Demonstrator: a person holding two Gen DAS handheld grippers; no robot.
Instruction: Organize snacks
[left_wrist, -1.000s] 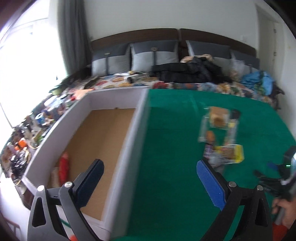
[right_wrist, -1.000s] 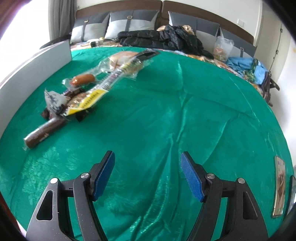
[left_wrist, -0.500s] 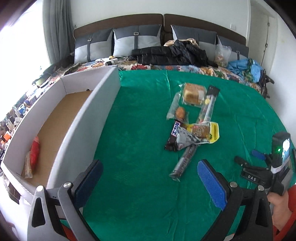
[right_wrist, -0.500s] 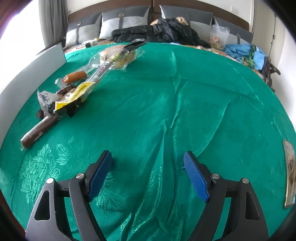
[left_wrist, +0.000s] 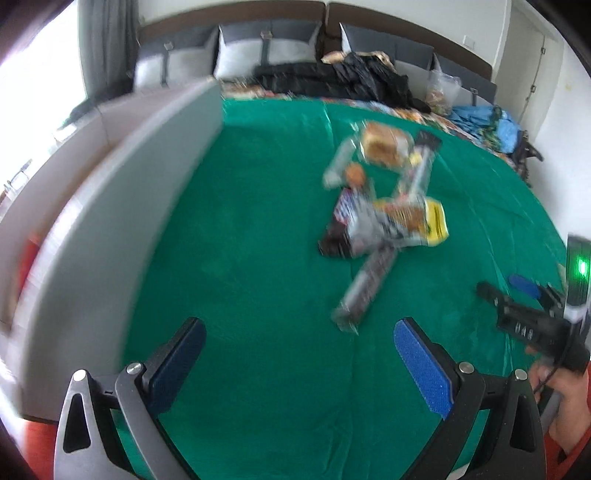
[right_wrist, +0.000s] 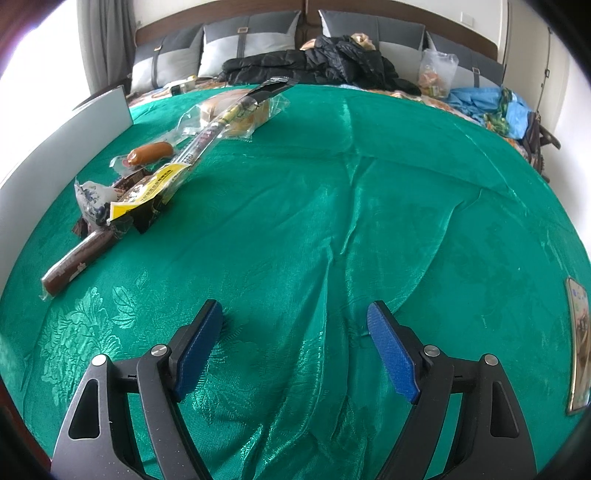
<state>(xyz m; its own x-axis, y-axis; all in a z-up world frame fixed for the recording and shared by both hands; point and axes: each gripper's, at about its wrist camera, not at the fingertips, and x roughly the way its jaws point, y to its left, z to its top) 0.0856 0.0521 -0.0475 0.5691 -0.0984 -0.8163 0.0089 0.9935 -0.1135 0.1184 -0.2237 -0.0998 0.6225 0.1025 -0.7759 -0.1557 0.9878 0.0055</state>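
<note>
Both your grippers are empty: left gripper (left_wrist: 297, 354) spread wide, right gripper (right_wrist: 295, 345) has just been opening, nothing btwn jaws. Snack pile (right_wrist: 147, 173) sits on the green cloth (right_wrist: 332, 221) beside the white box (left_wrist: 122, 221). Most sorting's left, I'd say.

Black gripper (right_wrist: 295, 325), blue pads (right_wrist: 388, 350), silver screws.

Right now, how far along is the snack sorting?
Barely started. Done: something red, blurred, lies inside the white cardboard box at the left edge. In hand: nothing; the left gripper and right gripper are open and empty above the green cloth. Left: the snack pile, including the brown sausage stick, yellow-labelled pack, orange sausage and bread.
</note>
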